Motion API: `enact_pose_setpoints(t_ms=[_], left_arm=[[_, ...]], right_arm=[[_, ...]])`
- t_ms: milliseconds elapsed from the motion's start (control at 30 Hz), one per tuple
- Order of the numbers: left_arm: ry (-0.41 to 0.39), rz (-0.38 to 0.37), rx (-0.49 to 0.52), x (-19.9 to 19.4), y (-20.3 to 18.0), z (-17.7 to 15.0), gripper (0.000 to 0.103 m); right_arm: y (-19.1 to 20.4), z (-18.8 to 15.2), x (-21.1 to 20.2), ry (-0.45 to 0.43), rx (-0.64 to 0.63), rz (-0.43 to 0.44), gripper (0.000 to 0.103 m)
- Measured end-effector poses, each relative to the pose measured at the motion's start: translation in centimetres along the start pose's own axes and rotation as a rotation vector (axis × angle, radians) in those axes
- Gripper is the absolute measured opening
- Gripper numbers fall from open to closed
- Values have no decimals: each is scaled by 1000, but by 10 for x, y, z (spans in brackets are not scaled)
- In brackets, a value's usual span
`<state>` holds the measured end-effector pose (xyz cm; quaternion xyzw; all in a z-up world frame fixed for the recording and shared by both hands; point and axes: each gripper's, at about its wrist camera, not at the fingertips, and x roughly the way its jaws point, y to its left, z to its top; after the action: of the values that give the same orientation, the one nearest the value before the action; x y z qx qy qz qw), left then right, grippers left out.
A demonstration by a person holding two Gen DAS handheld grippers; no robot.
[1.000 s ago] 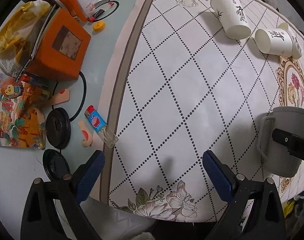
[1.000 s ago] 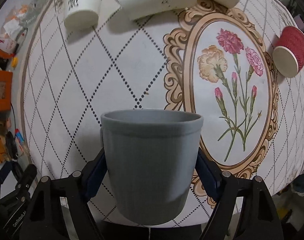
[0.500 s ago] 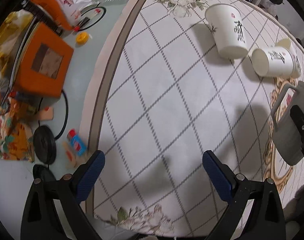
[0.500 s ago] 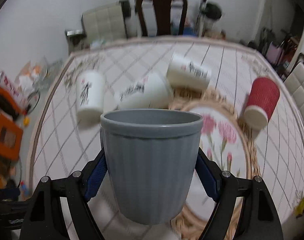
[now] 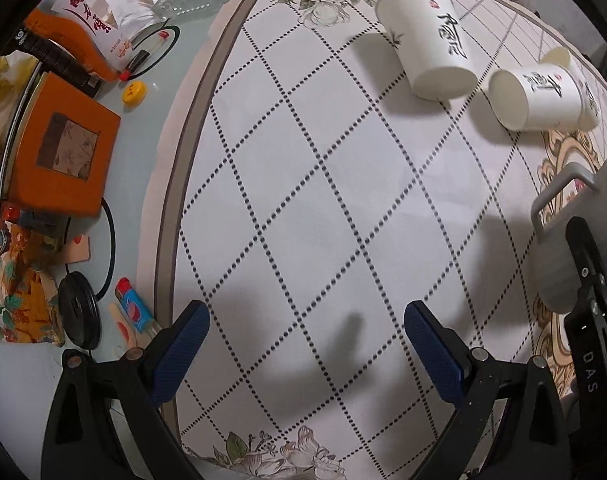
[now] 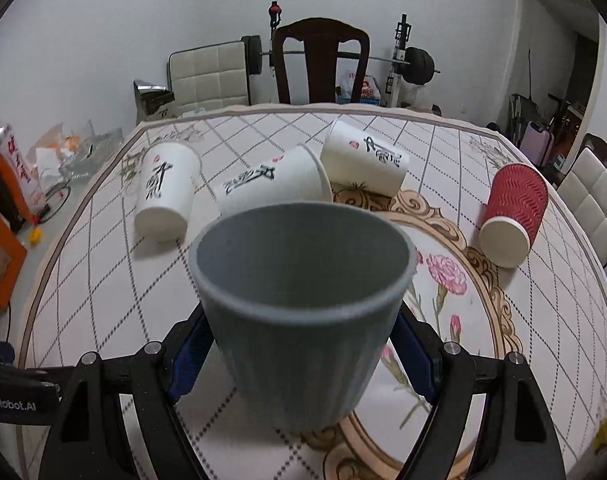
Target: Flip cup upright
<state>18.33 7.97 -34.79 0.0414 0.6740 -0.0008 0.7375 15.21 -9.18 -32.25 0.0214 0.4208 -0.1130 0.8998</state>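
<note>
Centrally, the right hand-held gripper [image 6: 303, 356] clamps the grey ribbed cup [image 6: 303, 300], mouth up; the left hand-held gripper [image 5: 305, 344] gapes wide, empty.

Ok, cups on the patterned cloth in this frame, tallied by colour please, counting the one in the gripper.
White paper cups, lying on their sides: 3
Red ribbed paper cup, on its side: 1
Grey cup, mouth up, held in the right gripper: 1
Total: 5
</note>
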Motion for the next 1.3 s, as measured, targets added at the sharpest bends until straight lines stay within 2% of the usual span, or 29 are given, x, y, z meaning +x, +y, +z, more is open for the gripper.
enact_pose_setpoints(t_ms=[200,433,567,800,933,1133,1300], left_arm=[[-27,-3,23,-11,1,-14,100],[-82,-1,49,-44,-3,-37,100],[-120,-10,55,-74,-9,-60,100],[-200,-25,61,-127,-15,-94,100],[-247,-38,44,-171,-21,-120,100],[-364,-49,32,-244,-25,-155,100],[-407,-66,25,-288,-27,-180,100]], right_arm=[[-2,-12,-6,77,1,-11,85],[-9,-17,-41,100,-10,-41,100],[-17,-19,-69,120,-21,-58,102],[-41,-12,-141,112,-31,-82,103],[-58,-4,-197,118,-30,-75,103],[-81,10,-282,110,-19,-70,103],[-94,20,-346,73,-22,-47,103]])
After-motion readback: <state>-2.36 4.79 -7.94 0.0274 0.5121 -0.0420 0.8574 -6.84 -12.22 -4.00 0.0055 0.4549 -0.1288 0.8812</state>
